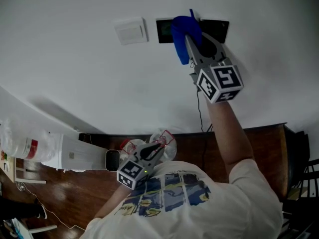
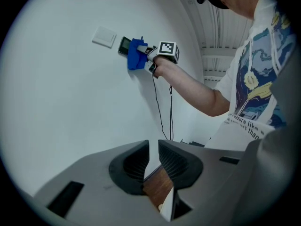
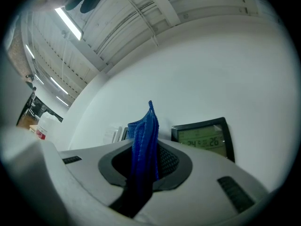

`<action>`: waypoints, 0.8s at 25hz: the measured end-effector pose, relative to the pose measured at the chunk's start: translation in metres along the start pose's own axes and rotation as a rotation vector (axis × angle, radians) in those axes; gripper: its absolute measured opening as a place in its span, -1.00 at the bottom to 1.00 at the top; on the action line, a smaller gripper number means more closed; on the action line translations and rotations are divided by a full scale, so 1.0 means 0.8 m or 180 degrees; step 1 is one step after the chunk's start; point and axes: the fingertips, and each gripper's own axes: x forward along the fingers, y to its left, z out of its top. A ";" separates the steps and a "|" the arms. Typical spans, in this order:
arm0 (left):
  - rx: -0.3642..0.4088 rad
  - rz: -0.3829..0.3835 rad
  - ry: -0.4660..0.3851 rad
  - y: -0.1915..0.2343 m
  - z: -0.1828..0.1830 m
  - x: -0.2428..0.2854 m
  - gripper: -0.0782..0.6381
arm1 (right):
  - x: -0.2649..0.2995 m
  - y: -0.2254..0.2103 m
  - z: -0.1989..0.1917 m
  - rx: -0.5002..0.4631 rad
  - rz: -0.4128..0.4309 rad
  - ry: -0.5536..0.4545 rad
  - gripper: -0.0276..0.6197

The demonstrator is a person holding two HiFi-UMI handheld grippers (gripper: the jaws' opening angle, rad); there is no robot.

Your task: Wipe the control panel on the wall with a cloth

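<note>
Pinching blue cloth (image 3: 146, 126) upright, right tongs (image 3: 143, 163) just beside control panel (image 3: 204, 138)

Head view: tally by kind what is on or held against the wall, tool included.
White switch plate: 1
Dark control panels: 2
Blue cloth: 1
Right tool gripping the cloth: 1
Total: 5

The small dark wall panel (image 1: 165, 31) is partly covered by the bunched blue cloth (image 1: 182, 34); at nine o'clock in the head view, a clear plastic bag (image 1: 17, 142) is cut off.
</note>
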 end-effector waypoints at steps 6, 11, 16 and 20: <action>0.0016 0.0032 0.0007 -0.006 0.003 0.009 -0.61 | -0.013 -0.021 0.006 0.0005 -0.0039 -0.0039 -0.63; 0.0035 0.0053 0.0013 -0.009 0.007 0.017 -0.61 | -0.024 -0.041 0.007 0.0018 -0.0084 -0.0059 -0.63; 0.0058 0.0038 0.0051 -0.014 0.010 0.028 -0.61 | -0.034 -0.054 0.011 0.0022 -0.0095 -0.0093 -0.63; 0.0058 0.0027 0.0061 -0.021 0.012 0.037 -0.61 | -0.047 -0.073 0.015 0.0013 -0.0161 -0.0113 -0.63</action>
